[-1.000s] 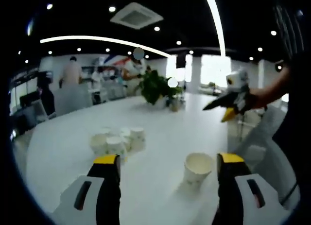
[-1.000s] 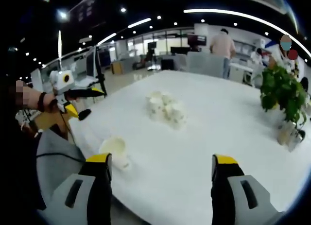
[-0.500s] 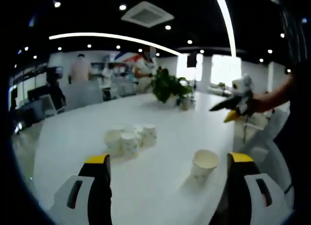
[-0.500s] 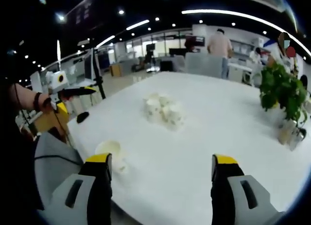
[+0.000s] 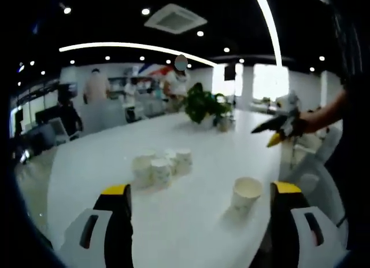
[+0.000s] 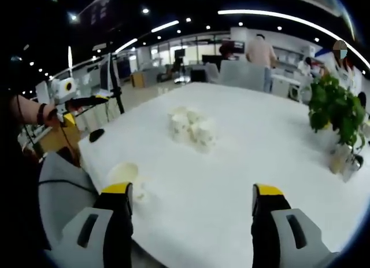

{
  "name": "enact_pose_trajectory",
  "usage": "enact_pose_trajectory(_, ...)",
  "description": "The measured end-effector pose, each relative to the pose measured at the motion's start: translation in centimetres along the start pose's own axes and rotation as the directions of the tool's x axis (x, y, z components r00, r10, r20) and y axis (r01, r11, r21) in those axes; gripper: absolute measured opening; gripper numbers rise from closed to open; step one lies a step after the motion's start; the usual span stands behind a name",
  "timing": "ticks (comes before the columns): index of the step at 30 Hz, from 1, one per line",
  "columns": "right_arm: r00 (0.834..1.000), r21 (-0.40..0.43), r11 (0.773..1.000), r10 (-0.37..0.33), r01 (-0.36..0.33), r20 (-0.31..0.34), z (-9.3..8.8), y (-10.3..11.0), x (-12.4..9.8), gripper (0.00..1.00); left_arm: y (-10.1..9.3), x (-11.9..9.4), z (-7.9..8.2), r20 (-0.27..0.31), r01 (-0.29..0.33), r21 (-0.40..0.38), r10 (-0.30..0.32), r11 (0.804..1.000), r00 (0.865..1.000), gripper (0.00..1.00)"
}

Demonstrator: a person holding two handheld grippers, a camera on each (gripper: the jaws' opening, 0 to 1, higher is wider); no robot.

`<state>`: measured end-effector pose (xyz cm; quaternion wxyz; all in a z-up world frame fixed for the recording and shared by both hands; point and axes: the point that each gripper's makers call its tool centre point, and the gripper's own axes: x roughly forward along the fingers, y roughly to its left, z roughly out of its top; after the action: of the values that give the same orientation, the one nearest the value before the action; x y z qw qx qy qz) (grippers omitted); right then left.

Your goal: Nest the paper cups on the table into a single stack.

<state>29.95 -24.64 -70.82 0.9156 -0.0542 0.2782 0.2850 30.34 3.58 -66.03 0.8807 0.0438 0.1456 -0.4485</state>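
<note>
cup (image 5: 247,194) between left tongs (image 5: 200,194) | right tongs (image 6: 191,194) empty

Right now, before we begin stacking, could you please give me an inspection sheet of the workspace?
Surface: white table, bare around the cups.
Job's things: single paper cup upright near the table edge; cluster of paper cups farther in, apart from it.
Clutter: potted plant; small dark object at the table edge.
Grippers: left hand-held gripper open, empty; right hand-held gripper open, empty.
Cables: nothing seen on the table.
Surroundings: open office, people standing in the background.
</note>
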Motion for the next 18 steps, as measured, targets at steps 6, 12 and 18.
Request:
enact_pose_trajectory(6,1.0,-0.022,1.0,-0.003,0.003,0.006,1.1,-0.2,0.2,0.85,-0.1,-0.1,0.1,0.011,-0.001,-0.011,0.001,1.0,1.0,0.98)
enact_pose_trajectory(12,1.0,-0.061,0.998,0.005,-0.003,0.025,3.6,-0.6,0.6,0.88,0.0,-0.5,-0.6,-0.003,-0.01,-0.035,0.01,0.999,1.0,0.98)
enact_pose_trajectory(18,0.999,-0.105,0.994,0.026,-0.021,0.043,6.4,-1.1,1.4,0.9,-0.1,-0.7,-1.1,0.0,-0.02,-0.037,0.02,0.999,1.0,0.98)
